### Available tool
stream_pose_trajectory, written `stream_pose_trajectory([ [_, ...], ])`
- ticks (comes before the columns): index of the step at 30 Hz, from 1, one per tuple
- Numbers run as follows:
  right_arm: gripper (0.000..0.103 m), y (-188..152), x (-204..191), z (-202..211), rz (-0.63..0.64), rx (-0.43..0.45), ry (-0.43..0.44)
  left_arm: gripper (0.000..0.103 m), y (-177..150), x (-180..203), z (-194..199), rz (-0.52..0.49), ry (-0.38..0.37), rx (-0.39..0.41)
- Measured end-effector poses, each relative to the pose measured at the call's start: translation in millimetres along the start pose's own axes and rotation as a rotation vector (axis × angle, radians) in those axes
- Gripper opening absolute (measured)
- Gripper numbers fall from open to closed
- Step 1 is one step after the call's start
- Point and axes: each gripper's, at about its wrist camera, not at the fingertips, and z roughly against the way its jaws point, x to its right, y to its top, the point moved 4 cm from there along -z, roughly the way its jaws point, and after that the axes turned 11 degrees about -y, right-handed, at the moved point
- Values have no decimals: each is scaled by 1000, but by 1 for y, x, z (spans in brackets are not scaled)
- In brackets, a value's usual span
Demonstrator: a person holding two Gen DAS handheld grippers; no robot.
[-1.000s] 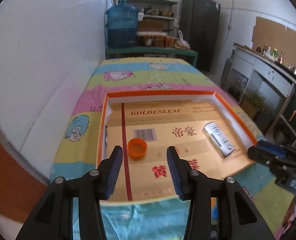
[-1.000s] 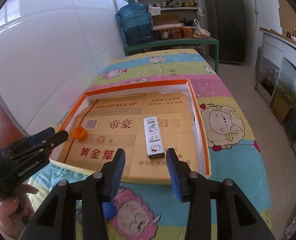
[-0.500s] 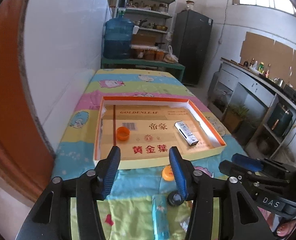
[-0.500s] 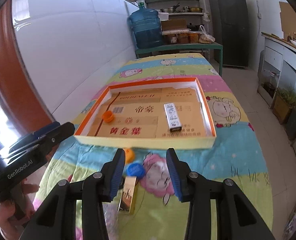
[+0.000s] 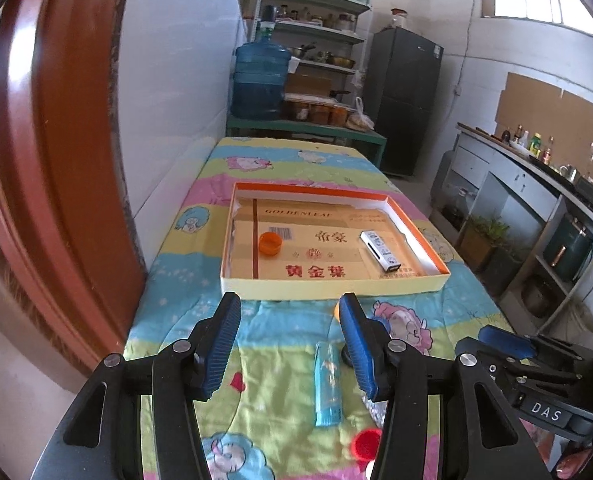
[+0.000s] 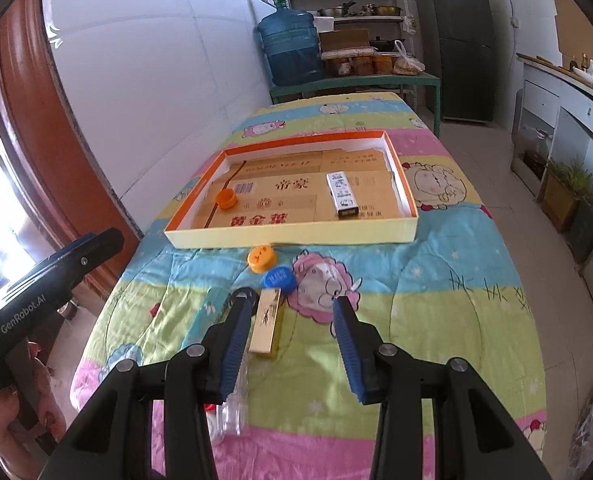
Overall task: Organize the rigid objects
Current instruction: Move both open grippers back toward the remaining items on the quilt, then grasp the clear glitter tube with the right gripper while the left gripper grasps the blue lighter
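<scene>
1. Both grippers have pulled back from over the box since a second ago, so the near stretch of the table and its loose items now show in both views.
2. Left gripper (image 5: 288, 344) hangs released, its jaws wide apart with nothing between them; right gripper (image 6: 292, 344) is likewise spread and empty.
3. Between the left gripper's fingers lies a light blue packet (image 5: 327, 384), lengthwise toward the box. A gold packet (image 6: 267, 328) lies just beside the right gripper's left finger.
4. Just beyond the gold packet sit a blue cap (image 6: 279, 279) and a yellow cap (image 6: 262, 258), close together near the box's front wall.
5. Farther out, the shallow orange-rimmed box (image 6: 292, 237) already holds an orange cap (image 6: 226, 198) at its left and a white packet (image 6: 341, 196) at its right, well apart.
6. Risk: the gold packet lies flat and almost against one finger, so a closing grip may push it sideways instead of catching it. The soft cartoon-print cover (image 6: 436, 280) could bunch under the tips. The caps are low and round and may squirt out of a pinch.
7. A red cap (image 5: 366, 444) is partly hidden behind the left gripper's right finger. Something clear (image 6: 232, 420) lies under the right gripper; I cannot tell what it is. Print on the packets is unreadable.
</scene>
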Motion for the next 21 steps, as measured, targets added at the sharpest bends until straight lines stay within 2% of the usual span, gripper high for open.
stream_pose_trajectory([
  [8,43,-25,-13,5,54,-40,27,53,-20,-4,3,15,-9,-37],
  [15,43,-42,-32,-6,99,-95,69,53,-33,-7,-3,37,-32,-70],
  [21,43,-50,-45,-19,122,-124,72,53,-40,-6,-7,37,-37,-91],
])
